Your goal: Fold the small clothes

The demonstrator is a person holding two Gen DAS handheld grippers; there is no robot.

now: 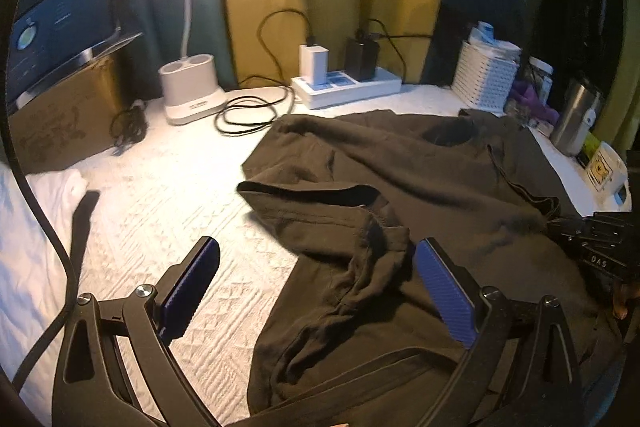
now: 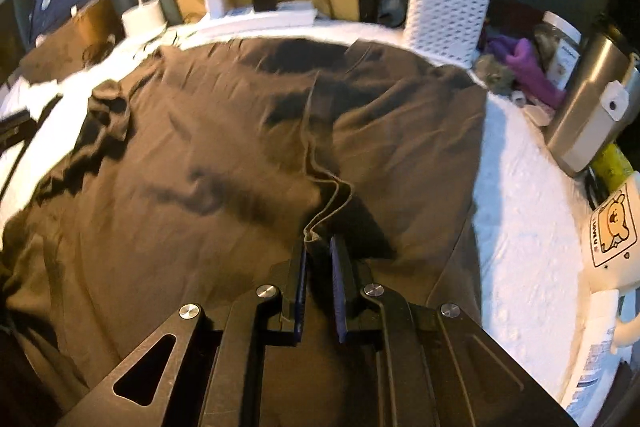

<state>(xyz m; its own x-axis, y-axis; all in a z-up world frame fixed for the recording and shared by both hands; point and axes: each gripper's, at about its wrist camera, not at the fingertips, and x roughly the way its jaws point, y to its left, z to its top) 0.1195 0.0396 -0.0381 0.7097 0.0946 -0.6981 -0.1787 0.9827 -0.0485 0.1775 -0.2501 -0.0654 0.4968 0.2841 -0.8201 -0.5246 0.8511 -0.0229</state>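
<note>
Dark shirt (image 2: 224,147) lies lengthwise, collar apparently pointing away.

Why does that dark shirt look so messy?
The dark brown cotton shirt isn't folded yet. Its sleeve lies bunched and crumpled on the white textured bedcover, and a hem edge stands up, pinched in the right gripper.

A lamp base (image 1: 191,89), power strip (image 1: 346,86), white basket (image 2: 444,15) and steel tumbler (image 2: 588,107).
</note>
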